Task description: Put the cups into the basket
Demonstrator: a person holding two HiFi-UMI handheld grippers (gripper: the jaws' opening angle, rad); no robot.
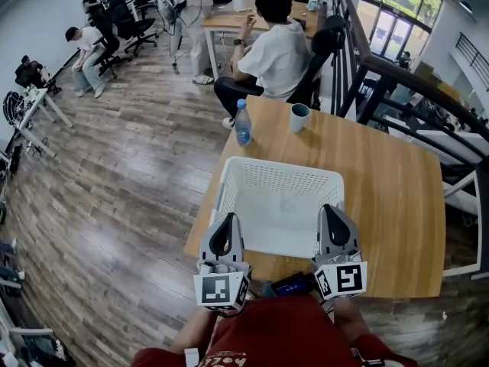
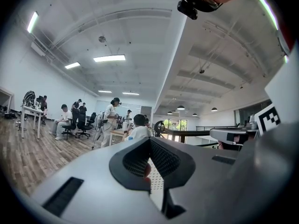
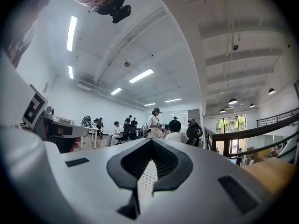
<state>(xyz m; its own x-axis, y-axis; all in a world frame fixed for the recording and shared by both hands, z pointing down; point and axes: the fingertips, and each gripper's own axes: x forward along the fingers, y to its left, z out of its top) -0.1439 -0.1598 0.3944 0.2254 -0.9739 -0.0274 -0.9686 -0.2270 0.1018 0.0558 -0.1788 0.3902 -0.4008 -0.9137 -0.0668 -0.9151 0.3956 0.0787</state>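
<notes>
Red shirt (image 1: 269,333); grey tools (image 1: 225,222); marker cubes (image 1: 220,290)

Side by side and pointing level ahead, the left gripper (image 1: 226,220) has its jaws pressed together on nothing, the right gripper (image 1: 331,211) matches it, and both forearms (image 1: 195,329) are tucked in low.

The basket (image 1: 279,176) sits on the tabletop (image 1: 390,189) toward its near left edge. Beyond the basket's far left corner stands a water bottle (image 1: 243,123), with a cup (image 1: 299,117) just to its right, both near the far edge. The left gripper (image 1: 226,226) is over the basket's near left corner and the right gripper (image 1: 334,222) over its near right corner. A seated person (image 1: 275,52) is behind the tabletop.
</notes>
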